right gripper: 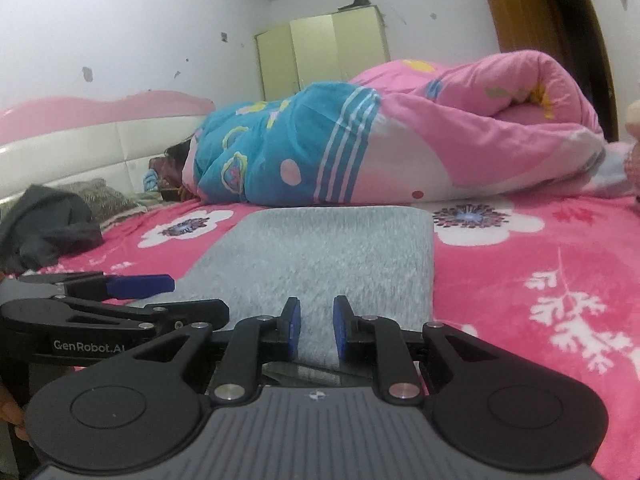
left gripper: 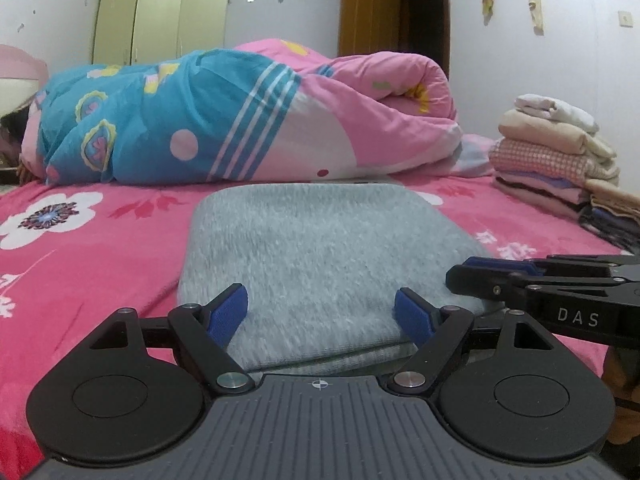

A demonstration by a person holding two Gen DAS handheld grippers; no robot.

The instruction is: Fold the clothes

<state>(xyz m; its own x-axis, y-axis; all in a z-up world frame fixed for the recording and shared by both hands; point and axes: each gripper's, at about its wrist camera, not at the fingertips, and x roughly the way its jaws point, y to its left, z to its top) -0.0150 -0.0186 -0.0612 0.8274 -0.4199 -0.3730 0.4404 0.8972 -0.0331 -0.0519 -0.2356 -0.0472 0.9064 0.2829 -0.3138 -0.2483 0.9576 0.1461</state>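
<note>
Between the wide-spread fingers of the left gripper (left gripper: 321, 312) lies the near edge of a folded grey garment (left gripper: 320, 248), soft and fuzzy, resting flat on the pink flowered bedsheet (left gripper: 100, 264). The blue pads stand well apart on either side of that edge and neither presses on the cloth, so this gripper has hold of nothing. Just to the right of its right finger, the right gripper (left gripper: 464, 276) reaches in sideways over the garment's near right corner, its black arm marked with white letters.

From the right wrist view, the right gripper (right gripper: 317, 328) has its fingers drawn close, a narrow gap left between the blue pads. The grey garment (right gripper: 332, 256) shows through that gap and runs on ahead of the fingertips, but the pads are not seen pinching it; it looks to hold nothing. To the left of these fingers the left gripper (right gripper: 160, 292) crosses the view, one blue pad over the garment's near left corner.

Beyond the fingertips the garment ends in a straight folded edge. Farther on, a bundled quilt (left gripper: 248, 116), blue at the left and pink at the right, lies across the bed. Right of the fingers, in the left wrist view, a stack of folded clothes (left gripper: 556, 160) sits on the sheet, well apart from the grey piece. Left of the fingers, in the right wrist view, a dark crumpled garment (right gripper: 44, 220) lies near the white headboard (right gripper: 80, 148). At the far wall stand a pale wardrobe (left gripper: 160, 20) and a brown door (left gripper: 368, 12).
</note>
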